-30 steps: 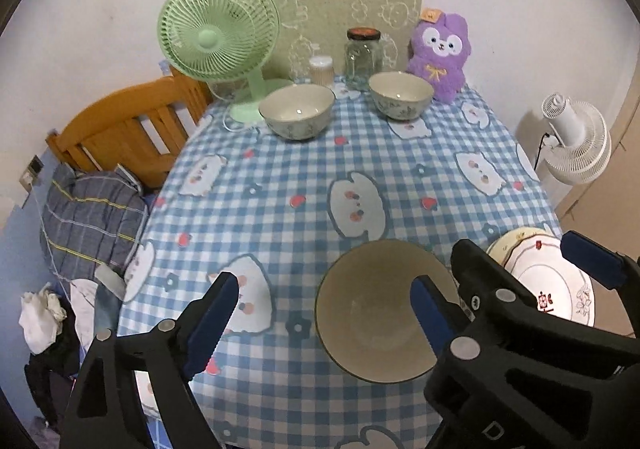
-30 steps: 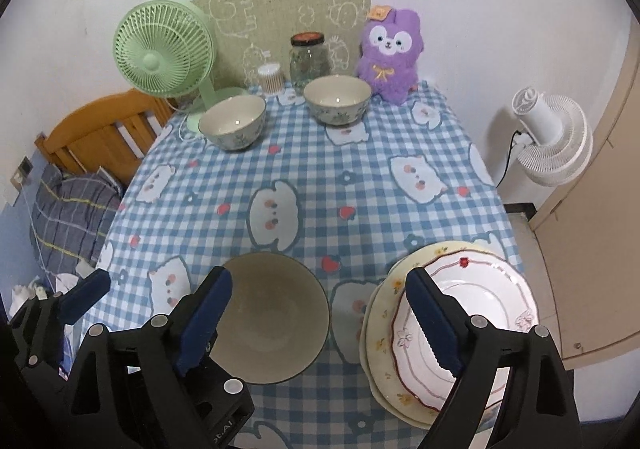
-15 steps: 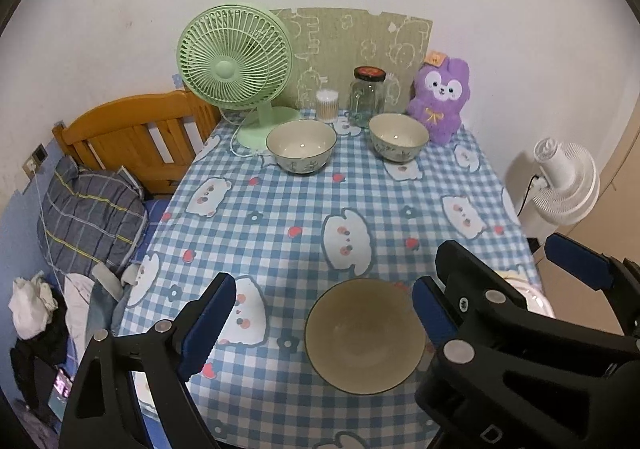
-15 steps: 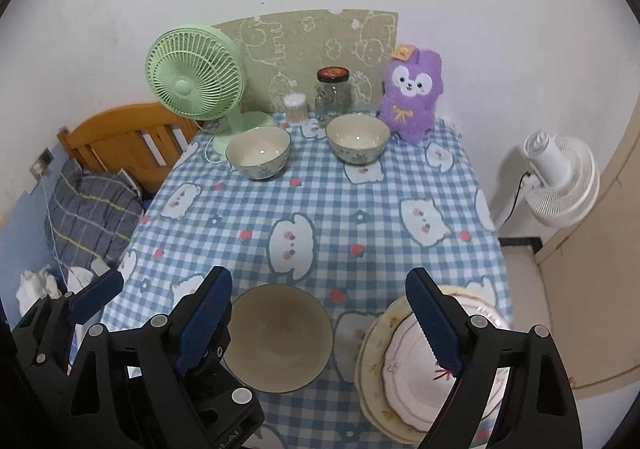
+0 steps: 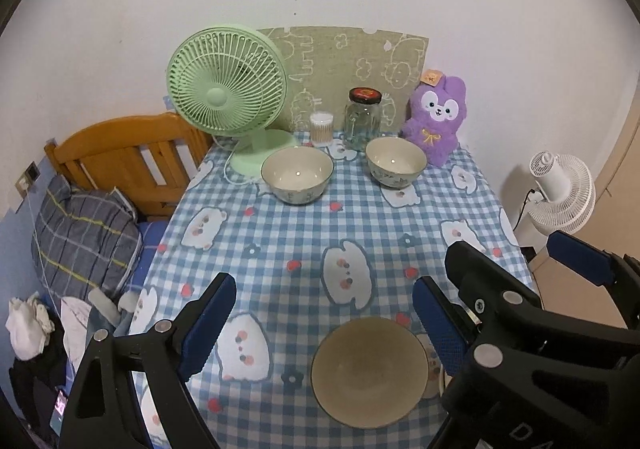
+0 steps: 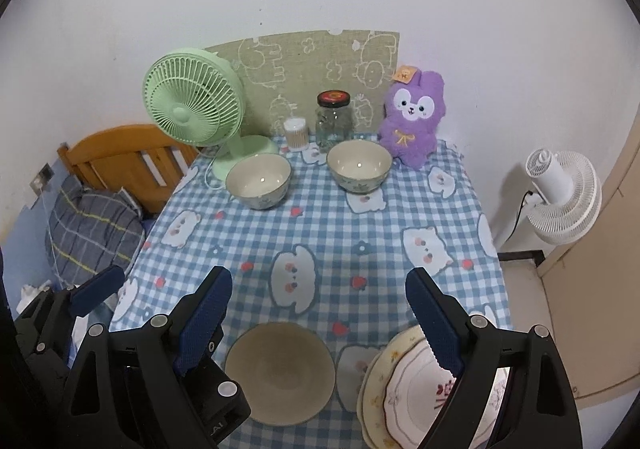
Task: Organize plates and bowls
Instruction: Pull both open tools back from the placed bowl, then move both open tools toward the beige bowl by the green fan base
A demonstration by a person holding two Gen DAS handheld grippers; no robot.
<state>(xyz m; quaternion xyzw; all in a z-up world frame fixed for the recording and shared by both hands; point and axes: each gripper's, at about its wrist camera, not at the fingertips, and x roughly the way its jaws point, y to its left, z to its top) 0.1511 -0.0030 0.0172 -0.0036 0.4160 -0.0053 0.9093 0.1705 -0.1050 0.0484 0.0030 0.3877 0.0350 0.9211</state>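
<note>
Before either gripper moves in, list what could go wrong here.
1. The stacked plates sit at the table's near right edge; a nudge might slide them off.
2. The far bowls stand close to the glass jar and green fan; reaching there may knock those over.

The table (image 5: 280, 249) is viewed steeply downward from both wrists, side by side, toward twelve o'clock; the tan bowl (image 6: 279, 372) is shared, nearest.
</note>
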